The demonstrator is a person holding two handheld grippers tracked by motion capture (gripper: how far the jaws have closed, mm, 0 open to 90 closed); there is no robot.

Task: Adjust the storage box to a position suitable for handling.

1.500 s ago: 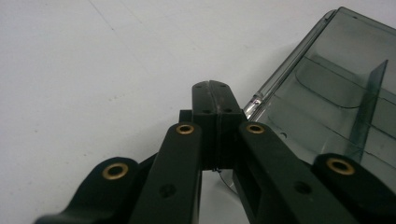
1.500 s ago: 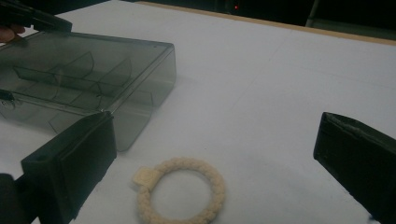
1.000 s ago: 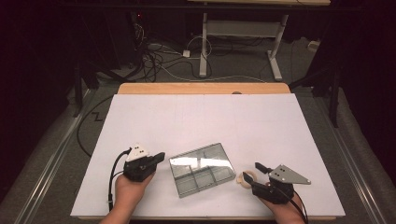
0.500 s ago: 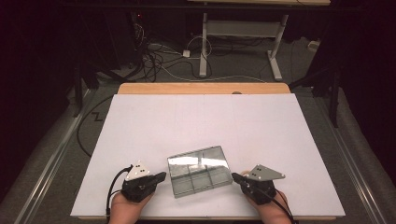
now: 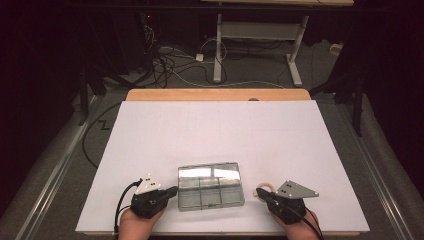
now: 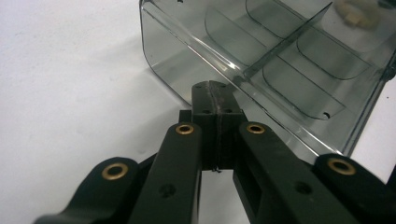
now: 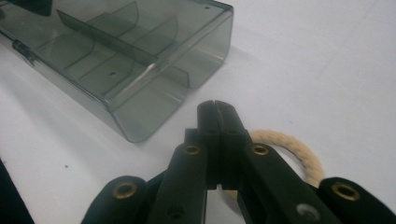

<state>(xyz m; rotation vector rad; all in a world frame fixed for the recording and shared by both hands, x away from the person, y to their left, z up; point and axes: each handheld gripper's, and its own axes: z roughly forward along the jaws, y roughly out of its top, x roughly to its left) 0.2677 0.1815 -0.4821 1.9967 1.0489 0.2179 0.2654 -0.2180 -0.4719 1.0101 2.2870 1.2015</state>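
Surface: white table point(image 5: 215, 130), dark floor with cables point(image 5: 170, 60) behind.
Box: one clear smoky compartment box point(image 5: 211, 185), near front edge, between both grippers; compartments look empty.
Ring: one cream rope ring point(image 7: 299, 151), beneath right jaws.
Left gripper point(image 6: 215, 95): jaws closed, tip at box wall.
Right gripper point(image 7: 217, 112): jaws closed, empty.

The divided box point(image 5: 211, 186) lies on the table point(image 5: 215, 130), ring point(image 5: 265, 189) to its right.

Smoky compartmented box point(image 5: 211, 185) flat beside rope ring point(image 5: 264, 189).
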